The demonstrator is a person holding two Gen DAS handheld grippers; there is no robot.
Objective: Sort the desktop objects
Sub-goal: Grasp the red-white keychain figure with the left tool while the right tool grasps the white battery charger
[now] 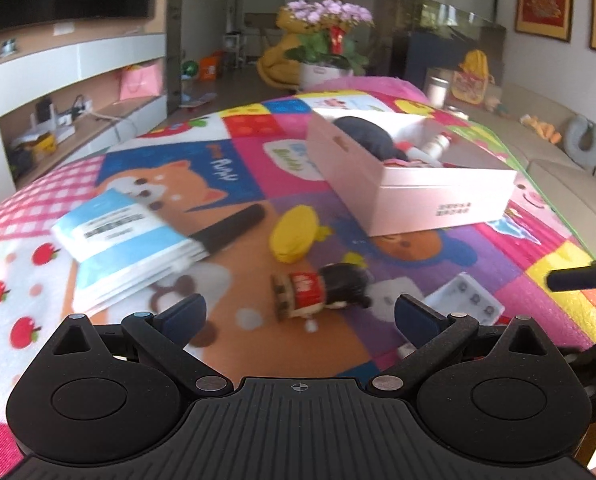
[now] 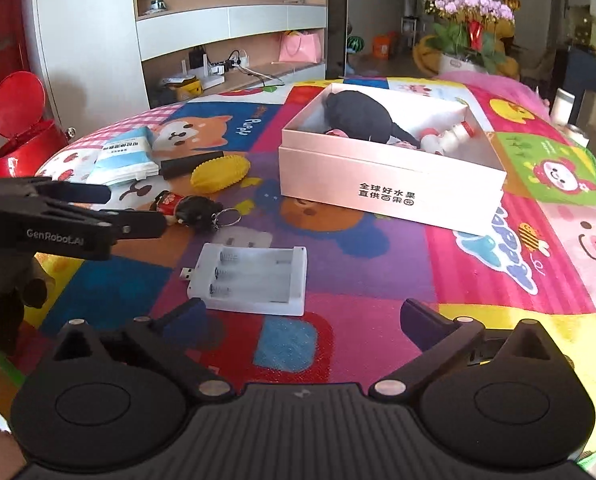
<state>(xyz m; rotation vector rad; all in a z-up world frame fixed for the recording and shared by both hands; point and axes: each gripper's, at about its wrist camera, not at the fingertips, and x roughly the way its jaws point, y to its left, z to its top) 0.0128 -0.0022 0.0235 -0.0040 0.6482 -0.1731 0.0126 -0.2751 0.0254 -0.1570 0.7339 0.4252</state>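
Observation:
My left gripper [image 1: 300, 312] is open and empty, hovering just in front of a doll keychain [image 1: 322, 290] with a red body and black hair; the keychain also shows in the right wrist view [image 2: 188, 208]. My right gripper [image 2: 302, 316] is open and empty, just in front of a white battery charger [image 2: 254, 278]. The charger's corner also shows in the left wrist view [image 1: 464, 296]. A yellow oval toy [image 1: 294, 234], a black marker [image 1: 230, 228] and a blue-white tissue pack [image 1: 126, 240] lie on the colourful mat. A pink box [image 2: 390, 184] holds a black pouch [image 2: 358, 116] and a small bottle [image 2: 454, 136].
The left gripper shows from the side in the right wrist view [image 2: 110, 212]. A red bin [image 2: 22, 136] stands off the mat's left side. A flower pot [image 2: 468, 28] stands behind the mat. A sofa [image 1: 558, 168] runs along the right.

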